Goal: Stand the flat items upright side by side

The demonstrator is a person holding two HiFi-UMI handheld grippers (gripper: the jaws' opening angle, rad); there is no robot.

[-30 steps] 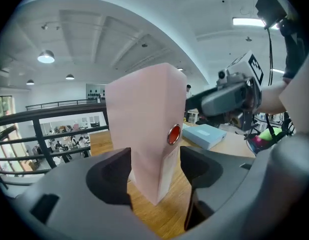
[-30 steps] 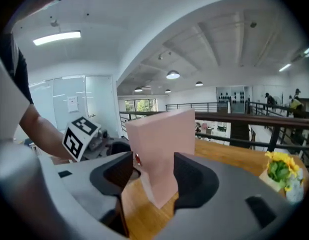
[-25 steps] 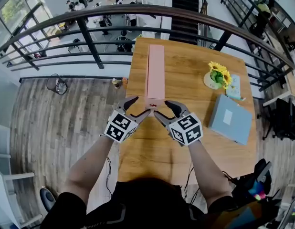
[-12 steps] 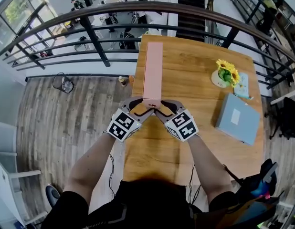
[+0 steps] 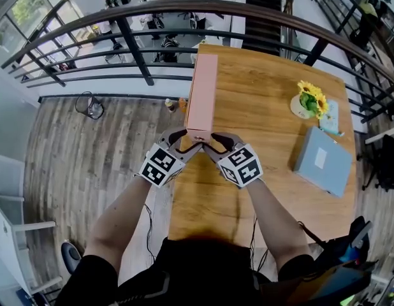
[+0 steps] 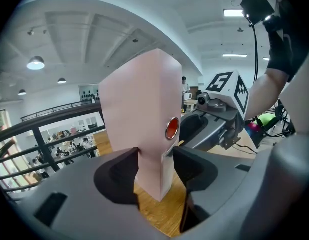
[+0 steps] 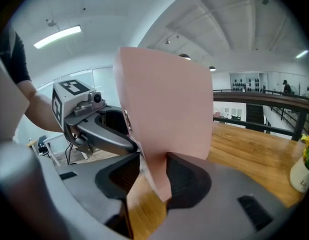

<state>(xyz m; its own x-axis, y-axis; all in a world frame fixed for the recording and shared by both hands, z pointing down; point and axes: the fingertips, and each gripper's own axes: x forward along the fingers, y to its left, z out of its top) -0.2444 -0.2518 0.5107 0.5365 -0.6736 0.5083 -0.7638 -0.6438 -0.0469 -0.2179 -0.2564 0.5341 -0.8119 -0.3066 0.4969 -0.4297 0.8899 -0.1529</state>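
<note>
A long pink box (image 5: 202, 94) lies lengthwise on the wooden table (image 5: 248, 177), pointing away from me. Both grippers hold its near end. My left gripper (image 5: 184, 141) has just been closing, and its pads now press on the box's left near corner (image 6: 139, 109). My right gripper (image 5: 213, 143) has also just been closing and clamps the right near corner (image 7: 164, 104). In the left gripper view the box's lower edge sits between the left gripper (image 6: 157, 159) pads, a little above the wood. A grey-blue flat box (image 5: 324, 161) lies at the table's right.
A small vase of sunflowers (image 5: 310, 99) stands at the right rear, beside a light blue item. A dark metal railing (image 5: 133, 50) curves behind the table's far end. The table's left edge runs close beside the pink box, with plank floor below.
Both grippers' jaws stood wide around the pink box's near end a second ago; now they are closed on it. The box's near end has shifted a little to the left.
</note>
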